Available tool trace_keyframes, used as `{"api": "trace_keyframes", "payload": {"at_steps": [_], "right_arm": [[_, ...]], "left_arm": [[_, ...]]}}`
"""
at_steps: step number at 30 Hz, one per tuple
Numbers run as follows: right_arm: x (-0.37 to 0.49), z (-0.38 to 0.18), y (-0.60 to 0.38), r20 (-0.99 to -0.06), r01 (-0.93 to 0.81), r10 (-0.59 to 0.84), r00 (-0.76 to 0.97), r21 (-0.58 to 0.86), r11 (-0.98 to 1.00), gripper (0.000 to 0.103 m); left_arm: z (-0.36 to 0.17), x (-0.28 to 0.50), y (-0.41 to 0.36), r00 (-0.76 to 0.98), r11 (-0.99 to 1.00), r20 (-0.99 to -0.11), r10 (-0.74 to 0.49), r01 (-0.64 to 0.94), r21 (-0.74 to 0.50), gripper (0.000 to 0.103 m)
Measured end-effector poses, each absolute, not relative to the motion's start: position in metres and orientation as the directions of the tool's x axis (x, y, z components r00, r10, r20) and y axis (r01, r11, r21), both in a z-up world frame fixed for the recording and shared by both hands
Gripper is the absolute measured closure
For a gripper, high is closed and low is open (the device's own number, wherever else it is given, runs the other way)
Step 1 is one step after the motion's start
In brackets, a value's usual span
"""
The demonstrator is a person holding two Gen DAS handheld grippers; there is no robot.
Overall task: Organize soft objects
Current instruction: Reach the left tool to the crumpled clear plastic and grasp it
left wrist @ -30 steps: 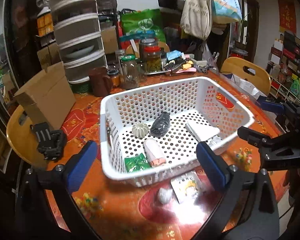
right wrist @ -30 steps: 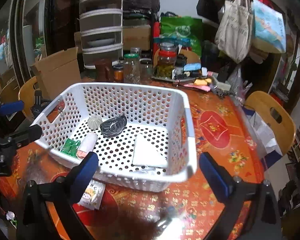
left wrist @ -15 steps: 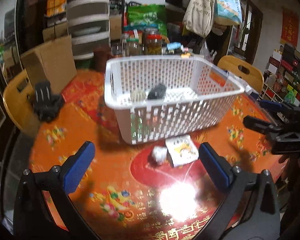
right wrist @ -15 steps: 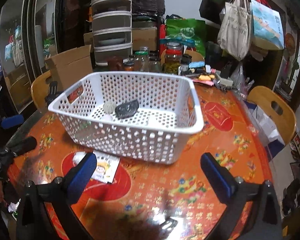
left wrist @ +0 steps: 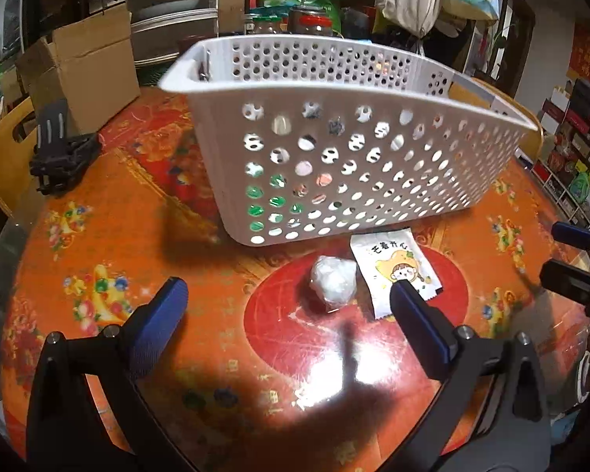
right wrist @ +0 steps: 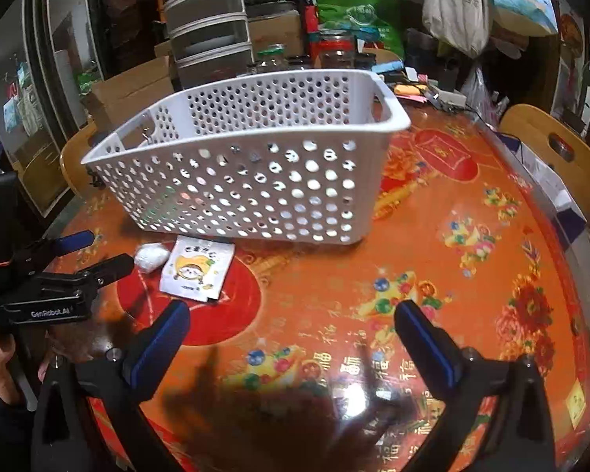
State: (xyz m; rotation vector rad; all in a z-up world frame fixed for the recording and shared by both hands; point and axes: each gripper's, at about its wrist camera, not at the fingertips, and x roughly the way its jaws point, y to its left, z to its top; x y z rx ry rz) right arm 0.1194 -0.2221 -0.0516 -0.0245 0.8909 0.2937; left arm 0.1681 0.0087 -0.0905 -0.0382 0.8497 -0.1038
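Observation:
A white perforated basket (left wrist: 334, 165) stands on the orange table; it also shows in the right wrist view (right wrist: 255, 181). Through its holes I see green and pink items inside. In front of it lie a crumpled white wad (left wrist: 333, 281) (right wrist: 150, 256) and a white cartoon snack packet (left wrist: 397, 275) (right wrist: 196, 267). My left gripper (left wrist: 291, 306) is open and empty, low over the table, just short of the wad. My right gripper (right wrist: 293, 326) is open and empty, to the right of the packet.
A cardboard box (left wrist: 82, 63) and a black clamp-like object (left wrist: 59, 149) sit at the left. Jars (right wrist: 334, 49), drawers and bags crowd the far side. Wooden chairs (right wrist: 550, 149) ring the table.
Both grippers have dropped lower and come closer to the table. The basket now shows side-on, and the wad and packet are nearer my left gripper.

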Motion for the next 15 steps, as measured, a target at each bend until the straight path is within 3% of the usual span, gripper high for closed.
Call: {"api": "trace_keyframes", "payload": {"at_steps": [15], "right_arm": [[0.125, -0.062, -0.212, -0.782, -0.291, 0.272, 0.561, 0.121, 0.949, 0.0]], "left_arm": [[-0.106, 0.185, -0.016, 0.626, 0.993, -0.773, -0.106, 0.11, -0.048, 0.067]]}}
